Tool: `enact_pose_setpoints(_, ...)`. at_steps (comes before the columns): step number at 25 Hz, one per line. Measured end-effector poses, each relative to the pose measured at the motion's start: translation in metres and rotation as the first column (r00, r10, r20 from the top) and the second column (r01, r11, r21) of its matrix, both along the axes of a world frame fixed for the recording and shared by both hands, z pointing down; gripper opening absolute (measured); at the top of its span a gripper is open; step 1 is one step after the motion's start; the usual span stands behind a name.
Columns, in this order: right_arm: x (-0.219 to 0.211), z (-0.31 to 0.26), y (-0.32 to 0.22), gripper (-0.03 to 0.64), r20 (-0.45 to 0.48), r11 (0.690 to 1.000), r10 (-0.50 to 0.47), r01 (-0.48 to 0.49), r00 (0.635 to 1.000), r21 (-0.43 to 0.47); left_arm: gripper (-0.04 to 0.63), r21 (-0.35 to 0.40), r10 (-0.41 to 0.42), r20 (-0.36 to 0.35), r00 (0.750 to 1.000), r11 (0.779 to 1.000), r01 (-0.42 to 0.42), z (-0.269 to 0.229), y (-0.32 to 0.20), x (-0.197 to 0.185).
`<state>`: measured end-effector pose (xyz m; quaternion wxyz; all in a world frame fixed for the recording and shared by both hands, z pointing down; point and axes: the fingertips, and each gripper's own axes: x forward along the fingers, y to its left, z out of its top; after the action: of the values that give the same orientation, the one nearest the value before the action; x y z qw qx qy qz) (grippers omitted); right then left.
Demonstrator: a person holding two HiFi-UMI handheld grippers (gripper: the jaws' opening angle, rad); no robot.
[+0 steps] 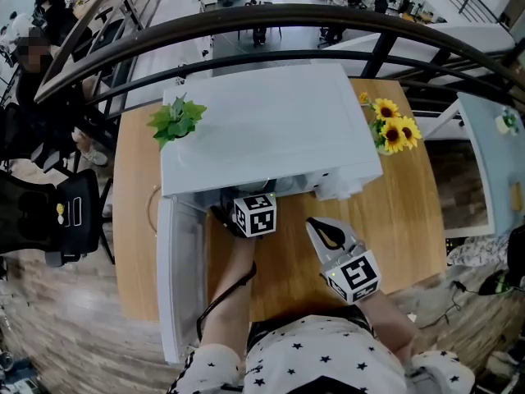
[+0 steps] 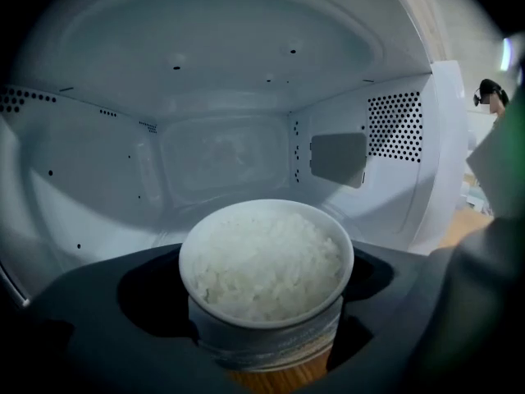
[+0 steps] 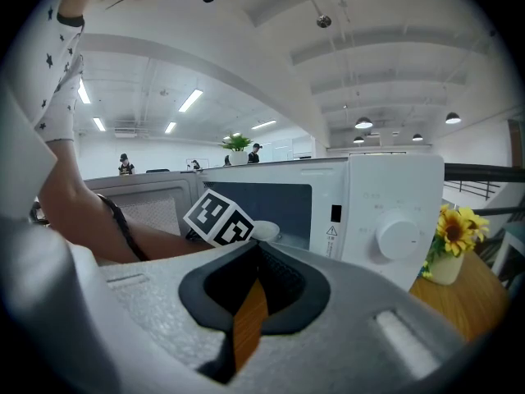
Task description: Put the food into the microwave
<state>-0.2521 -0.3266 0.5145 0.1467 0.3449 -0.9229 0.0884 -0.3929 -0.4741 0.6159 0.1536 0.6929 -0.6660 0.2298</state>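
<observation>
Left gripper (image 2: 267, 327), arm outstretched, pinches white rice bowl (image 2: 267, 265) at open white microwave (image 1: 271, 125) mouth.
Right gripper (image 3: 250, 257) held back, jaws together, empty.

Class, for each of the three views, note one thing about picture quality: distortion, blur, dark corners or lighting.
Head view: the wide lens bows the railing into arcs, and the light is even. Left gripper view: the corners go dark, the bowl of rice is fairly sharp, and the right edge smears green. Right gripper view: there is a round black border, the ceiling lamps glare, and the microwave looks bowed.
</observation>
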Motion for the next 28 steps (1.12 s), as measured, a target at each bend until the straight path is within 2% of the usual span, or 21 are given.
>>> enact_pose_setpoints(8,0.002,-0.001,0.003,0.005,0.001,1.000,0.003,-0.003,1.000,-0.011,0.526,0.004,-0.003,-0.006,1.000,1.000,0.003,-0.001,0.001,0.001)
enact_pose_setpoints(11,0.004,-0.002,0.006,0.005,-0.001,1.000,-0.004,0.004,1.000,-0.010,0.526,0.040,-0.004,-0.040,0.999,0.999,0.005,-0.007,0.003,0.002)
enact_pose_setpoints(15,0.007,-0.003,0.012,0.005,0.001,1.000,-0.020,0.020,1.000,-0.006,0.526,0.046,-0.014,-0.074,0.997,0.999,0.017,-0.011,0.012,0.002)
enact_pose_setpoints(22,0.021,-0.014,0.035,0.005,0.016,0.998,-0.055,0.055,0.998,0.015,0.526,0.070,-0.069,-0.110,0.991,0.995,0.077,-0.025,0.049,0.007)
enact_pose_setpoints(28,0.051,-0.022,0.061,0.005,0.023,0.996,-0.075,0.074,0.997,0.041,0.526,0.077,-0.088,-0.144,0.986,0.992,0.099,-0.041,0.093,0.031)
